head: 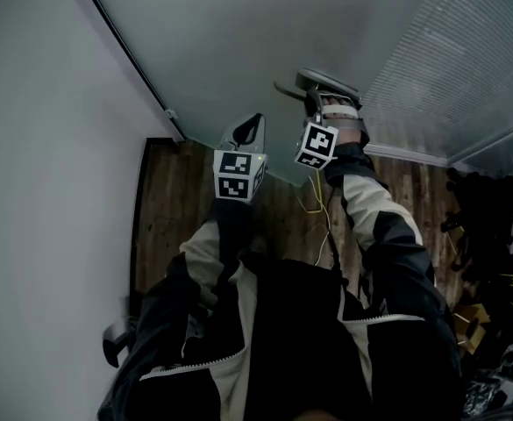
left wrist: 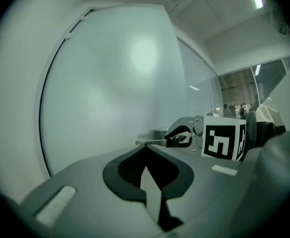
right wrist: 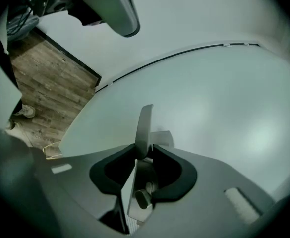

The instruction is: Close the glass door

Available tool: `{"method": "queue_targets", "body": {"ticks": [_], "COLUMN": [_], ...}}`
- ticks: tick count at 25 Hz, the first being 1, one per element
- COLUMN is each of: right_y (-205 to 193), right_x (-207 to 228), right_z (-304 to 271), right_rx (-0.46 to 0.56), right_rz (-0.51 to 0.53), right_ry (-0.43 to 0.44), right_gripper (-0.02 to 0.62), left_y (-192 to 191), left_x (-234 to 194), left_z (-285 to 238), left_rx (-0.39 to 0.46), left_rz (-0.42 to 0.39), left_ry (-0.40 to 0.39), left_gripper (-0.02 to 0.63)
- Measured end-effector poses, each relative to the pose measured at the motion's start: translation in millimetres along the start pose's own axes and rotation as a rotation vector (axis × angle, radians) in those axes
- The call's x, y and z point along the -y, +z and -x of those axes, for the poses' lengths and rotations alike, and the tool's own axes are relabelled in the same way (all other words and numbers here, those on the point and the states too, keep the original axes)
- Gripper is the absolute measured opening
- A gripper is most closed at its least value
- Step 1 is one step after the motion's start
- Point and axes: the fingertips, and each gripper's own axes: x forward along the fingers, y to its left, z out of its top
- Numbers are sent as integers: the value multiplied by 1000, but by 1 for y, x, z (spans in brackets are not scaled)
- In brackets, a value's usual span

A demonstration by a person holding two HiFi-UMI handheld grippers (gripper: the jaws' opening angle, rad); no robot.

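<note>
The frosted glass door point(head: 265, 33) fills the space ahead of me and also spreads across the left gripper view point(left wrist: 110, 83) and the right gripper view point(right wrist: 224, 98). Its metal lever handle point(head: 326, 82) sticks out at the upper middle. My right gripper point(head: 319, 103) is shut on that handle point(right wrist: 145, 125), and the flat lever lies between the dark pads. The left gripper view shows the same grip from the side point(left wrist: 182, 135). My left gripper point(head: 250, 130) hovers to the handle's left, close to the glass, with its jaws shut point(left wrist: 145, 150) and nothing in them.
A white wall point(head: 46, 147) stands at the left, with a dark frame strip where it meets the door. Wooden flooring point(head: 282, 209) lies below, crossed by a yellow cable point(head: 313, 204). A blind-covered glass panel point(head: 466, 60) and dark clutter point(head: 493, 235) are at the right.
</note>
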Motion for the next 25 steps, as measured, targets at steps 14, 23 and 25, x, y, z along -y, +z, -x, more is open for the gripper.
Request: {"method": "queue_targets", "body": {"ticks": [14, 23, 25], "right_y": [-76, -88, -92], "right_x": [63, 86, 91], "right_z": [-112, -167, -179], "right_rx": [-38, 73, 82], "right_rz": [57, 88, 90], "right_ry": [-58, -71, -69], "right_gripper": [109, 110, 110], "left_y": [29, 45, 48], "left_x": [-15, -8, -6], "left_z": [-126, -197, -207], "left_rx": [-36, -3, 2], "left_rz": [-37, -29, -10], "left_ry": [-32, 34, 36], "left_gripper": [5, 5, 5]}}
